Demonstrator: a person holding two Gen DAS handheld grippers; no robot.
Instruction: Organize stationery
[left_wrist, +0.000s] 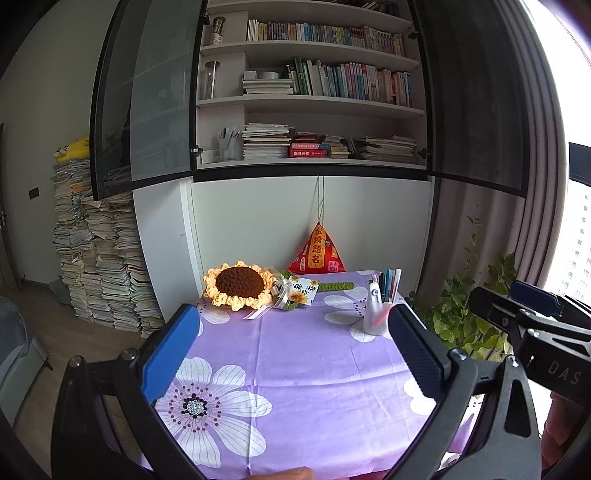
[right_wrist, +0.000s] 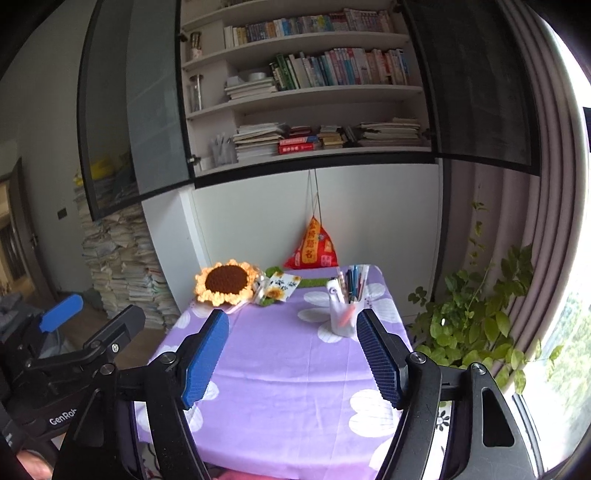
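A white pen cup (left_wrist: 376, 317) (right_wrist: 343, 319) stuffed with several pens and a white tube stands at the far right of the table with the purple flowered cloth (left_wrist: 306, 369) (right_wrist: 288, 362). My left gripper (left_wrist: 295, 325) hovers over the near part of the cloth, open wide, nothing between its blue pads. My right gripper (right_wrist: 291, 328) is also open and empty, raised above the cloth, well short of the cup. Each gripper shows at the edge of the other's view: the right gripper (left_wrist: 532, 306), the left gripper (right_wrist: 62, 314).
A crocheted sunflower (left_wrist: 238, 290) (right_wrist: 227, 282) with a ribbon and card lies at the table's far left. A red pyramid charm (left_wrist: 317, 251) (right_wrist: 312, 247) hangs against the wall. An open bookshelf (left_wrist: 310, 96) is above, a paper stack (left_wrist: 99, 266) stands on the left and a leafy plant (right_wrist: 476, 317) on the right.
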